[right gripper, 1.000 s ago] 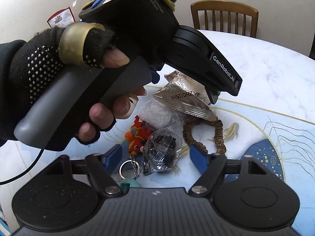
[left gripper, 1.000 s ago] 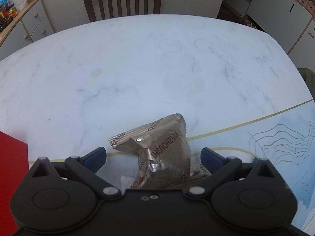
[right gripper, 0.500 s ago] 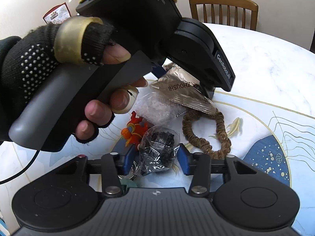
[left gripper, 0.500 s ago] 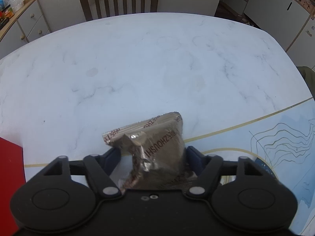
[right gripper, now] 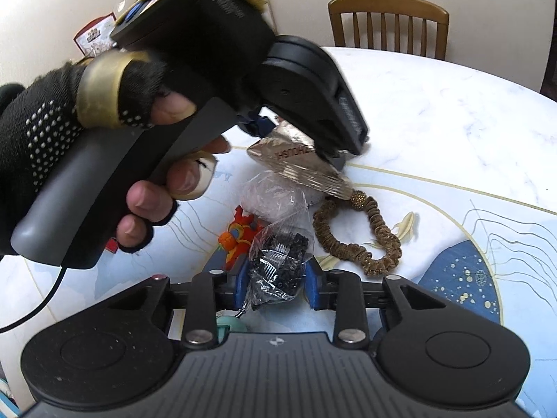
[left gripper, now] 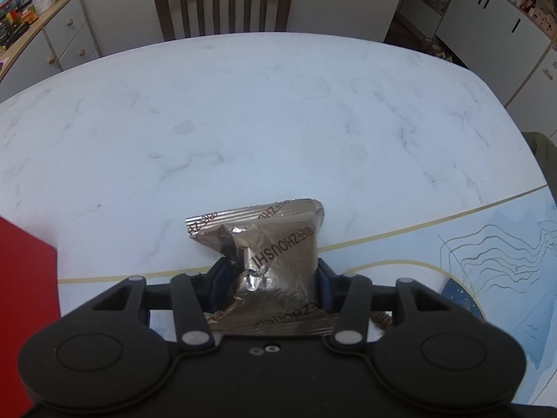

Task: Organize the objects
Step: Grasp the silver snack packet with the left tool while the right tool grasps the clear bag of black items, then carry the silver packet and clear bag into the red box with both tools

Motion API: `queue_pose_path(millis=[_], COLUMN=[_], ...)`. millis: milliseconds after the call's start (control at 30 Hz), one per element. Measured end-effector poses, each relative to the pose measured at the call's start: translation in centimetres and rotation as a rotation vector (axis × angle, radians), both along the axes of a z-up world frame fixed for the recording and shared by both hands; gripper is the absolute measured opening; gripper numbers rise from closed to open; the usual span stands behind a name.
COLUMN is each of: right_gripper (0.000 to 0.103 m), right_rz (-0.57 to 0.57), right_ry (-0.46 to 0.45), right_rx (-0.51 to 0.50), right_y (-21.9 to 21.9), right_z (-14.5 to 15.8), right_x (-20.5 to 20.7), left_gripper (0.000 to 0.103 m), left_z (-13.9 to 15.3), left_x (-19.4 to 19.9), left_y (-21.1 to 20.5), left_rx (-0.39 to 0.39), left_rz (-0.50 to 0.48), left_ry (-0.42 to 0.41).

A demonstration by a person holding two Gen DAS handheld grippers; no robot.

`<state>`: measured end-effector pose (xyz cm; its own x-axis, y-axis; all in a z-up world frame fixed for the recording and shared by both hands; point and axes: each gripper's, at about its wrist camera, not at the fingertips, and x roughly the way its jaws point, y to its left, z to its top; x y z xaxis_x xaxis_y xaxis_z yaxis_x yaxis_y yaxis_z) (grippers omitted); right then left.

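Observation:
A crinkled bronze foil packet (left gripper: 275, 261) is pinched between the blue pads of my left gripper (left gripper: 269, 278), which is shut on it and holds it above the marble table (left gripper: 243, 122). From the right wrist view the same foil packet (right gripper: 296, 163) hangs from the left gripper (right gripper: 299, 139), held by a gloved hand (right gripper: 69, 132). My right gripper (right gripper: 276, 278) is shut on a clear bag of small black pieces (right gripper: 278, 261). Below lie a brown braided ring (right gripper: 351, 240), an orange-red toy keychain (right gripper: 240, 237) and a crumpled clear plastic bag (right gripper: 275, 191).
A blue illustrated mat (right gripper: 470, 244) covers the near part of the table. A red object (left gripper: 24, 296) sits at the left edge. A wooden chair (left gripper: 222, 0) stands at the far side, with cabinets (left gripper: 52, 41) beyond. Something teal (right gripper: 229, 327) peeks out under the right gripper.
Both grippers went from open to shut: the left closed on the foil packet and lifted it, the right closed on the bag of black pieces.

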<state>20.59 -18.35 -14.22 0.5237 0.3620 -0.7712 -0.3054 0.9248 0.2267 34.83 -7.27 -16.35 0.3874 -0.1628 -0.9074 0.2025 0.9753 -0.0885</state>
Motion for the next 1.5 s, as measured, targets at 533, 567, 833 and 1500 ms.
queue_pose_path(millis=[533,567,833,1500], right_gripper=[0.032,0.032,0.032,0.032], right_rz=[-0.052,-0.053,-0.056,0.017], right_ry=[-0.082,-0.087,-0.117,-0.172], right_rx=[0.012,0.013,0.041,0.045], right_y=[-1.1,-1.3,-0.6,9.3], right_z=[6.3,6.6,10.1,14.1], right_x=[-3.5,-4.0,-5.2,-5.1], left_gripper=[0.049,0.049,0.049,0.049], left_z=[7.0,7.5,10.1,13.0], left_x=[-4.5,-4.9,-8.0,-11.9], left_y=[3.5,3.8,5.7,18.3], left_rx=[-0.085,-0.088,-0.087,-0.119], left_rz=[0.005,0.002,-0.003,0.128], left_ry=[-0.079,-0.086,-0.114,-0.153])
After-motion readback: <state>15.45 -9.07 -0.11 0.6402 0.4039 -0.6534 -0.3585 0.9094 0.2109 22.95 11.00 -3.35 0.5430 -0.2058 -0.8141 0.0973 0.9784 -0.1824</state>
